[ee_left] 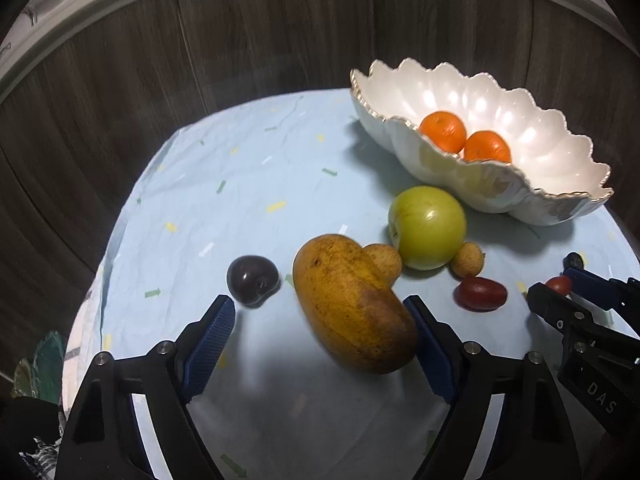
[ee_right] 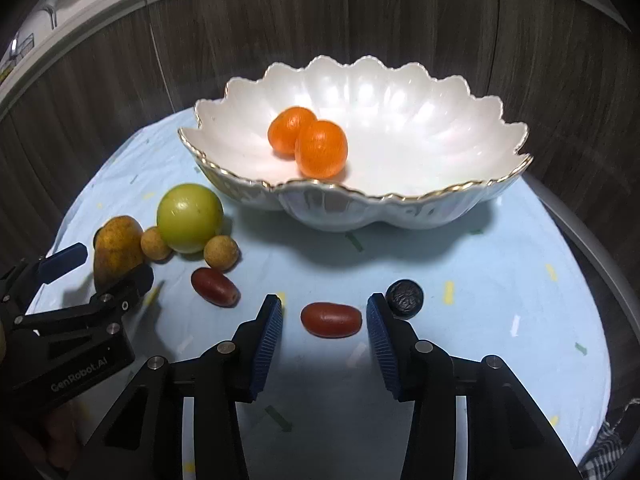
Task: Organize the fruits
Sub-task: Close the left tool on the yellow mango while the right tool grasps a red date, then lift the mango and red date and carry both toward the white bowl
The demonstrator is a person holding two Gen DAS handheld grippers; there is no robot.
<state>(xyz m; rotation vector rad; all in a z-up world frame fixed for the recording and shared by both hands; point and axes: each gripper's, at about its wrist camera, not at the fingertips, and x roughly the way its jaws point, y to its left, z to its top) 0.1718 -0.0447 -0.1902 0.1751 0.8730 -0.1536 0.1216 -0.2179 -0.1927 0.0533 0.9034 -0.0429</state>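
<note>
The left gripper (ee_left: 320, 320) is spread wide around the mango (ee_left: 352, 308). Its right pad looks to be touching the skin of the mango or almost touching it, while the left pad stands clearly apart, so nothing is pinched yet. The mango lies on the light blue cloth (ee_left: 240, 184), at about 7 o'clock from the green apple (ee_left: 428, 226), and it leans against a small tan fruit (ee_left: 386, 260). It is probably the heaviest fruit here, with smooth skin and flesh that may bruise. A hold across its thick middle seems safer than one near the narrow end, where it could slip out.

The right gripper (ee_right: 324, 318) is half spread around a small red oval fruit (ee_right: 331, 319), which lies between the pads with a gap on both sides. This fruit looks light and soft, so a gentle squeeze on its short sides should be enough. A dark wrinkled fruit (ee_right: 405, 298) sits just beside the right pad, at 2 o'clock from the red one, and may be pushed away.

The white scalloped bowl (ee_right: 440, 208) with a gold rim stands at 12 o'clock. It holds only two oranges (ee_right: 310, 144), which touch each other. The bowl appears to be ceramic and fragile, so fruit should be laid in it, not dropped.
</note>
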